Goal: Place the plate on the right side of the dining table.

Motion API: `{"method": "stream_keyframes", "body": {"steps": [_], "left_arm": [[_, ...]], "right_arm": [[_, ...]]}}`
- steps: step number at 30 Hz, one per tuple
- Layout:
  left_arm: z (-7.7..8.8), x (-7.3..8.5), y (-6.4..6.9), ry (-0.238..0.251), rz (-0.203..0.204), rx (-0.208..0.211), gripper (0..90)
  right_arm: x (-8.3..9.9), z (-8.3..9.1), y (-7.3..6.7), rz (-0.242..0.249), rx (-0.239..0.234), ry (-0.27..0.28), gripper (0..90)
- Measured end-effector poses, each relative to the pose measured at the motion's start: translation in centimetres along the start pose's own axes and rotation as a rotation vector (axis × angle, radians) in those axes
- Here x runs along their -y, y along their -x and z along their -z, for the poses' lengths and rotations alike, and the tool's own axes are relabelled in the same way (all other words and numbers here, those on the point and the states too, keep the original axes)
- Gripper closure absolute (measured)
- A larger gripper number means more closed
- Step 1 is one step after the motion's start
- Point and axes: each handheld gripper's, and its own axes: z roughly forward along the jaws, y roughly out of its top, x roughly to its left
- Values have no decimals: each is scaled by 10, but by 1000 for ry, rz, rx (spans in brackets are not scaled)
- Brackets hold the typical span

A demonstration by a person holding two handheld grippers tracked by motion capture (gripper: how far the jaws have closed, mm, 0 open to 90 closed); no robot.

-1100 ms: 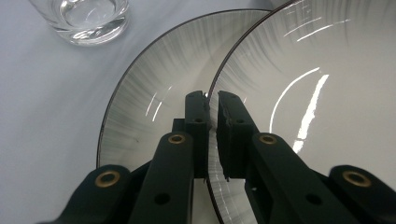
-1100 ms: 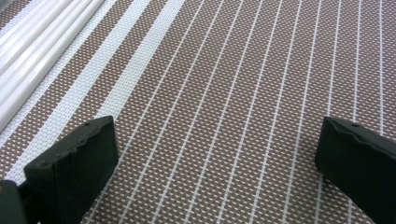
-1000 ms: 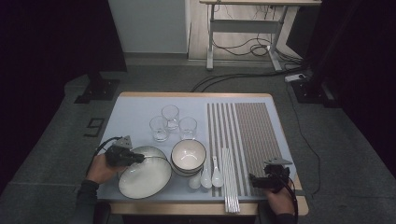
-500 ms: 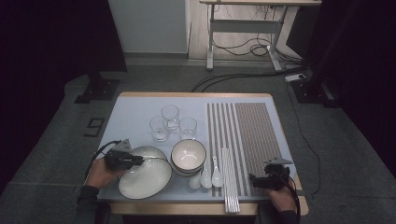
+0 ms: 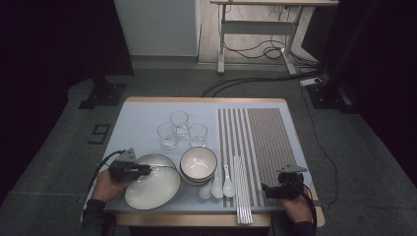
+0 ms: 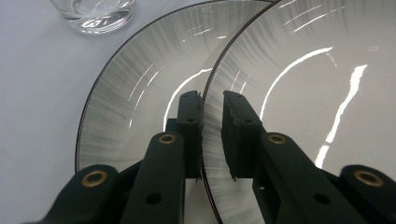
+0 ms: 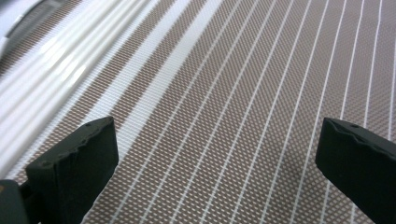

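Plate (image 6: 299, 70) rim between left tool (image 6: 212, 100)

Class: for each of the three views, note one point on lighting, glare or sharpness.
High view: dark surroundings, lit pale grey table. Left gripper view: bright glare streaks on the glossy white dark-rimmed plates, black jaws near and soft. Right gripper view: brown woven striped placemat sharp mid-frame, white chopsticks blurred.
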Motion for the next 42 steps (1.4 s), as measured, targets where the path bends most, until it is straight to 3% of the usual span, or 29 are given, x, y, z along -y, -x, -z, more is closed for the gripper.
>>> {"method": "stream_keyframes", "body": {"steps": [11,18,34,42], "left_arm": [[0,1,4,9,-9,-25,767],[0,2,5,14,-8,-30,766],[0,2,5,13,-10,-32,765],[0,2,5,14,-11,-32,765]], "right_arm": [[-14,12,-10,107,19,26,0],[-26,18,-21,163,-6,38,0],[-63,31,-63,371,-35,72,0],[-73,27,-84,477,1,47,0]]}}
